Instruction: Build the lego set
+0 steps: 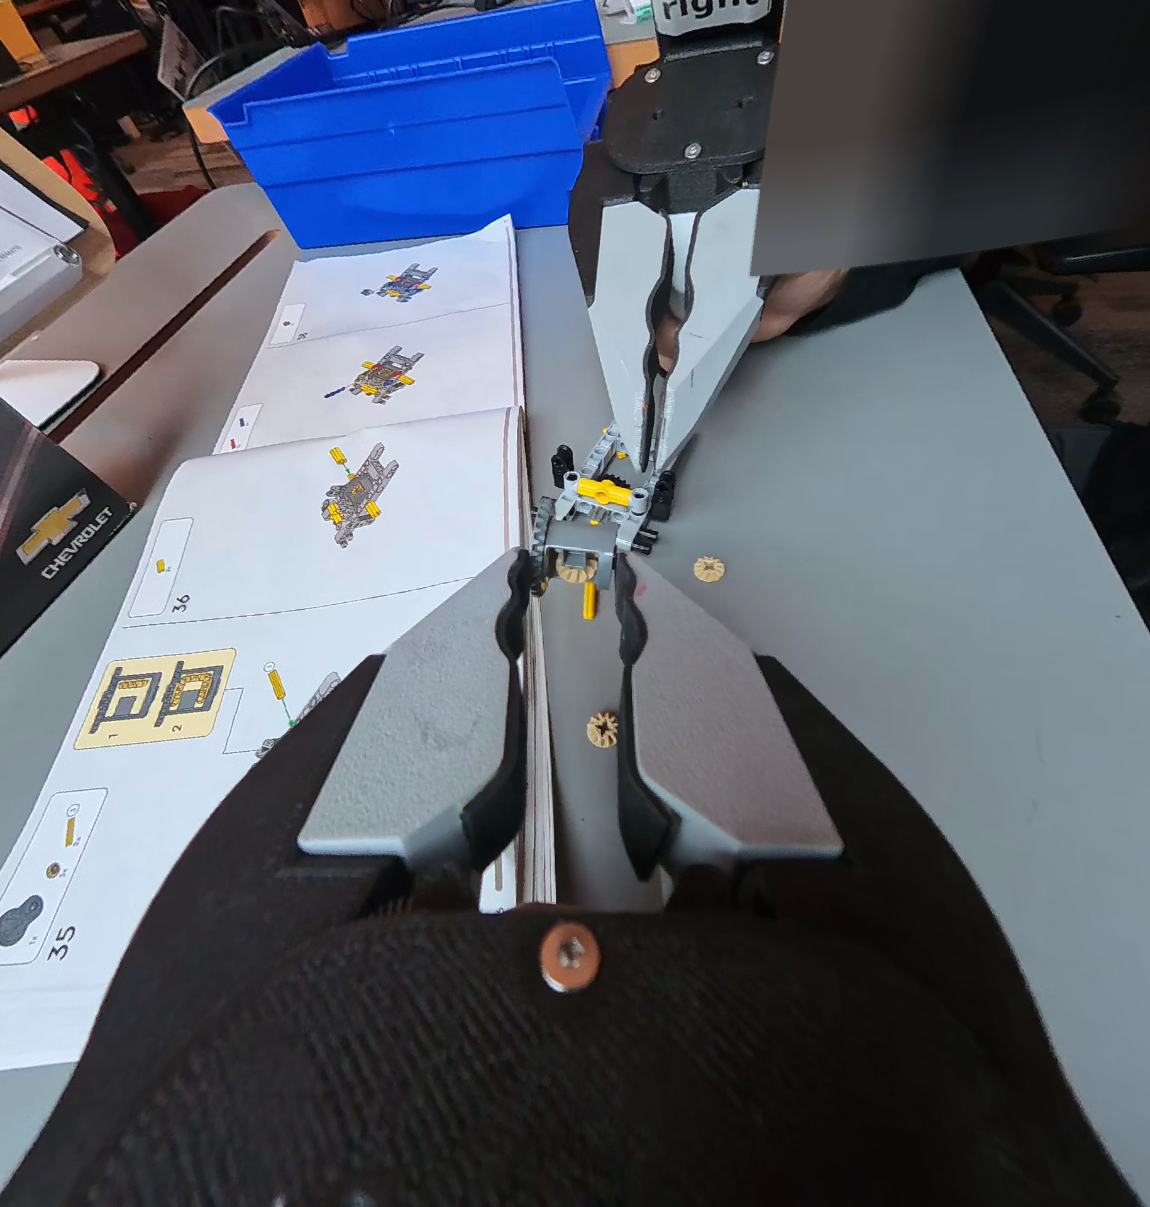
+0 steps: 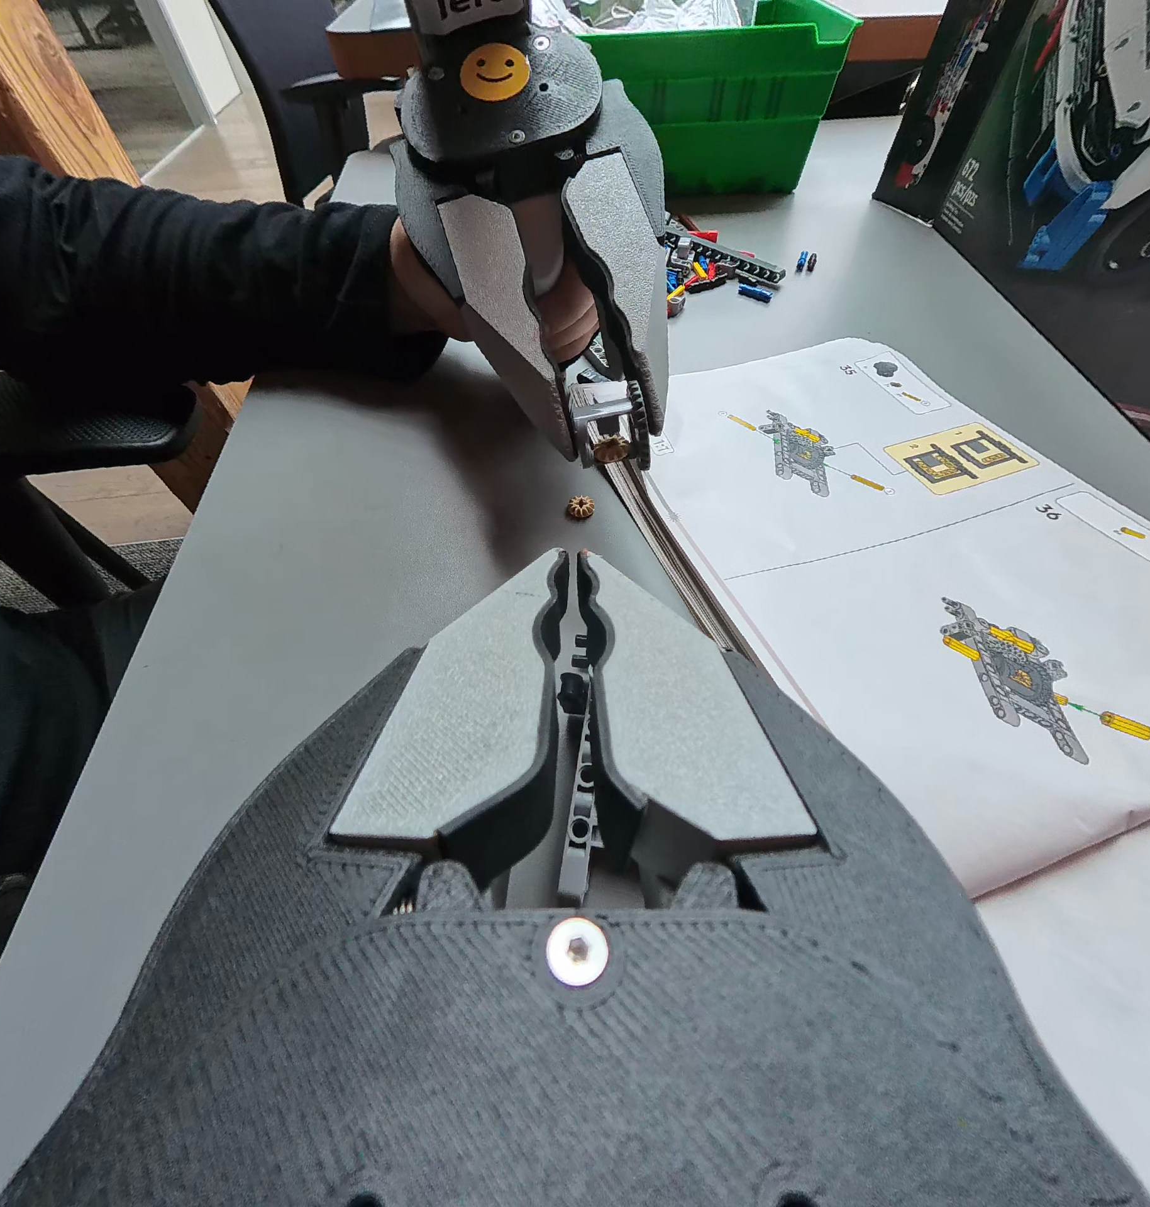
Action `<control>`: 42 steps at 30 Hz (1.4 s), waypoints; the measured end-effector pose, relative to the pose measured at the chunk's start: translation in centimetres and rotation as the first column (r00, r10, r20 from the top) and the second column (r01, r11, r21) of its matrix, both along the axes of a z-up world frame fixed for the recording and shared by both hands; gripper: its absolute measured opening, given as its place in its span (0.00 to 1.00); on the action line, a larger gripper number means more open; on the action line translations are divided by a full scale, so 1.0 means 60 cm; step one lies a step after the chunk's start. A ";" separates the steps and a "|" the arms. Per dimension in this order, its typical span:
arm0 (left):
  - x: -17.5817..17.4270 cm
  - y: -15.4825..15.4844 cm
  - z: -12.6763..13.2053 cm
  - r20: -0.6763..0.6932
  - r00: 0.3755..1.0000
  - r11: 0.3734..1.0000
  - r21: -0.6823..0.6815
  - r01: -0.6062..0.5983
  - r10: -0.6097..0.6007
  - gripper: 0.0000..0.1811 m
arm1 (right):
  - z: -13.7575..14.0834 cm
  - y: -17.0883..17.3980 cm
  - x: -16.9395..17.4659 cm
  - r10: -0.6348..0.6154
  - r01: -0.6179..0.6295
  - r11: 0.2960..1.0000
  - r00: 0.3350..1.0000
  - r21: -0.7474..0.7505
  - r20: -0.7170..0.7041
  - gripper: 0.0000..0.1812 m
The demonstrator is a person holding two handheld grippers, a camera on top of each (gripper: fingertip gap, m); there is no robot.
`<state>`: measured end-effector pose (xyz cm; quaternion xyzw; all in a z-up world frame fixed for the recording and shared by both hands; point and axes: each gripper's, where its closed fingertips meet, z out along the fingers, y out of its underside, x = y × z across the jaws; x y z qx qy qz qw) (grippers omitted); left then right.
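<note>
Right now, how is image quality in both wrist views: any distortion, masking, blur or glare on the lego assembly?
Left wrist view: strong fisheye bending the instruction booklet; an added blur patch covers the upper right; the lego assembly is sharp, evenly lit. Right wrist view: similar distortion, soft daylight, no harsh glare; the assembly is partly hidden between the left gripper fingers.

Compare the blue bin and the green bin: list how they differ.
Colour: the blue bin is blue, the green bin green. Place: the blue bin stands past the far end of the instruction booklet in the left wrist view; the green bin stands behind loose pieces in the right wrist view. Both are plastic bins on the grey table.
</note>
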<state>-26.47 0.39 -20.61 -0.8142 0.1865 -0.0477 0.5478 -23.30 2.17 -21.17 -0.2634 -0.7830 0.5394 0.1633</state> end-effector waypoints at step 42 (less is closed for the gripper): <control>0.003 0.001 0.006 -0.104 0.995 0.998 0.056 0.007 -0.001 0.12 | 0.000 0.000 0.000 0.001 -0.001 1.000 1.000 -0.001 0.001 0.00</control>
